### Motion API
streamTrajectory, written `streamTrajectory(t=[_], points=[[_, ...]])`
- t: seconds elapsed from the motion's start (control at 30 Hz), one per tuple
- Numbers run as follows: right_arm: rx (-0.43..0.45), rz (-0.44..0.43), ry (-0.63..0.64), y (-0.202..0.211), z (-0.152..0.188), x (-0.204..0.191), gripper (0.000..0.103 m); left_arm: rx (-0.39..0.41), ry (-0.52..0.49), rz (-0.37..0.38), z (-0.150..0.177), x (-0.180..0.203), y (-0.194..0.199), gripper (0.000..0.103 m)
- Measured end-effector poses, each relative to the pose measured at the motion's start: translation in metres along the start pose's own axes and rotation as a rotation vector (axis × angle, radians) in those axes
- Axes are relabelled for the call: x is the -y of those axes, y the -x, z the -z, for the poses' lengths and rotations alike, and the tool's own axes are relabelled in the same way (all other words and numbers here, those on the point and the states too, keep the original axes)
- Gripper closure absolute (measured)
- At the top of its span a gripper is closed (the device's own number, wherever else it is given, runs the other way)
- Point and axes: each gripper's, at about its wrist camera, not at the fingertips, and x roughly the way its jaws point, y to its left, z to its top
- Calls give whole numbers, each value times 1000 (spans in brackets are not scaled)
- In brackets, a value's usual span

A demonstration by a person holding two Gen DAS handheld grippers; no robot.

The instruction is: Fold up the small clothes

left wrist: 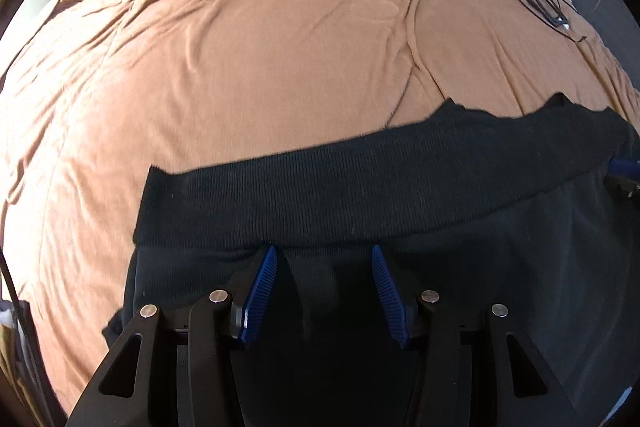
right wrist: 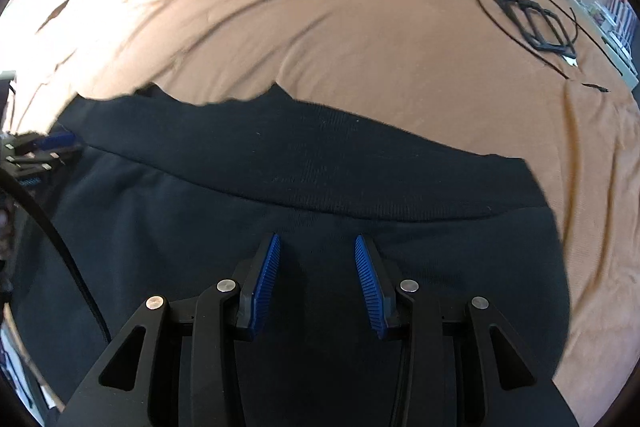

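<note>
hovering both spread claws, left gripper (left wrist: 324,251) and right gripper (right wrist: 318,241), you hold nothing; the black garment (left wrist: 360,187) lies flat toward 12 o'clock on the orange blanket (left wrist: 240,47), folding apparently unstarted.

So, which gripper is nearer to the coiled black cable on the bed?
Right. The right gripper is over the right part of the black garment, on the cable's side. The black cable lies far right; the left gripper is over the garment's left part, farther away.

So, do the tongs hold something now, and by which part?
Nothing is held. Both the left tongs and the right tongs are open above the black garment, with no cloth between the fingers.
</note>
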Motion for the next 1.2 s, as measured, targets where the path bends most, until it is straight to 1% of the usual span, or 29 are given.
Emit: streamTrajectory(t=[0.2, 0.33, 0.4, 0.43, 0.5, 0.53, 0.6, 0.67, 0.77, 0.8, 0.83, 1.0, 1.1, 1.2], points=[[42, 33, -64, -15, -17, 2, 66, 14, 3, -24, -9, 5, -5, 50], [58, 61, -89, -21, -22, -3, 66, 12, 30, -29, -12, 6, -5, 49], [48, 62, -100, -17, -20, -6, 66, 11, 34, -38, -11, 4, 0, 49], [44, 56, -105, -13, -18, -6, 66, 18, 34, -29, -9, 5, 5, 49], [38, 29, -101, -1, -13, -7, 66, 29, 38, 12, -3, 6, 15, 49], [39, 2, -90, 6, -10, -8, 66, 33, 39, 21, 5, 2, 23, 49], [39, -19, -73, 17, -2, -9, 64, 41, 35, 28, 14, 3, 33, 49], [50, -28, -69, 28, 8, -9, 55, 44, 18, 34, 25, 8, 42, 48], [56, -41, -71, 41, 23, -6, 49, 40, -14, 34, 42, 16, 52, 44], [55, -43, -71, 45, 28, -5, 49, 39, -25, 33, 47, 20, 53, 40], [49, -44, -69, 48, 35, -5, 49, 39, -46, 26, 56, 26, 57, 39], [11, -41, -55, 58, 68, -9, 47, 17, -126, -4, 89, 39, 65, 39], [-5, -21, -34, 62, 89, -15, 47, 10, -128, -16, 110, 41, 64, 39], [-5, -10, -21, 70, 106, -19, 47, 20, -103, -12, 129, 41, 70, 38]])
